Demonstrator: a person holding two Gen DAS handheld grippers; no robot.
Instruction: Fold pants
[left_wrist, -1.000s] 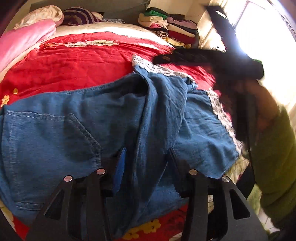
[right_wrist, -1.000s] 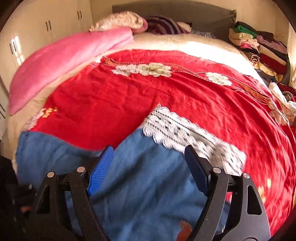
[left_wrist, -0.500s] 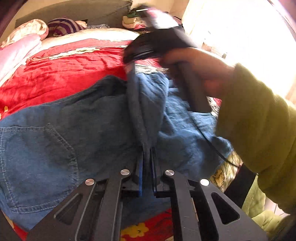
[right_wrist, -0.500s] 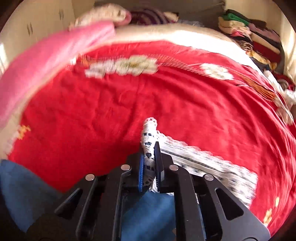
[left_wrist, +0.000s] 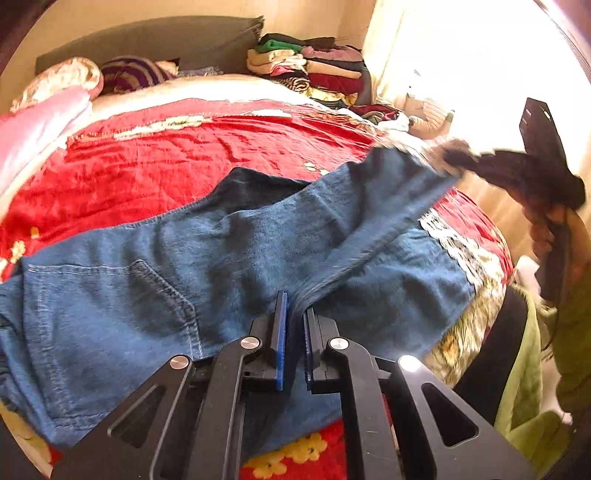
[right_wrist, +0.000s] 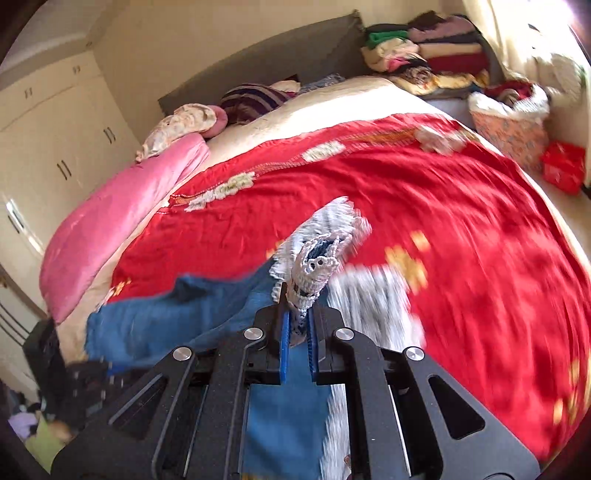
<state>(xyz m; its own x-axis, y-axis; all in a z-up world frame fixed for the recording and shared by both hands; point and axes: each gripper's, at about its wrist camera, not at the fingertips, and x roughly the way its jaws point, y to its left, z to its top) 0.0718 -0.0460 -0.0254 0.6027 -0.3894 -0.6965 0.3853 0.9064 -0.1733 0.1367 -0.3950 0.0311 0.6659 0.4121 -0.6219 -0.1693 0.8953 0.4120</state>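
Note:
Blue denim pants (left_wrist: 155, 273) with white lace cuffs lie spread on a red bed cover (left_wrist: 184, 162). My left gripper (left_wrist: 294, 314) is shut on a fold of the upper leg's denim near the front edge. My right gripper (right_wrist: 297, 306) is shut on the lace cuff (right_wrist: 317, 254) of that leg and holds it lifted above the bed. In the left wrist view the right gripper (left_wrist: 454, 162) shows at the right, with the leg stretched taut between the two. The lower leg's lace cuff (left_wrist: 454, 243) lies flat on the bed.
A pink quilt (right_wrist: 118, 221) and pillows (right_wrist: 192, 118) lie at the bed's left and head. Stacked folded clothes (left_wrist: 314, 70) sit at the far right corner. A patterned basket (right_wrist: 513, 129) and red box (right_wrist: 563, 170) stand right of the bed. White wardrobes (right_wrist: 55, 147) line the left wall.
My right gripper, shut on the lace cuff, has swung up and out to the right, pulling the upper leg taut. My left gripper stays shut on the denim fold.

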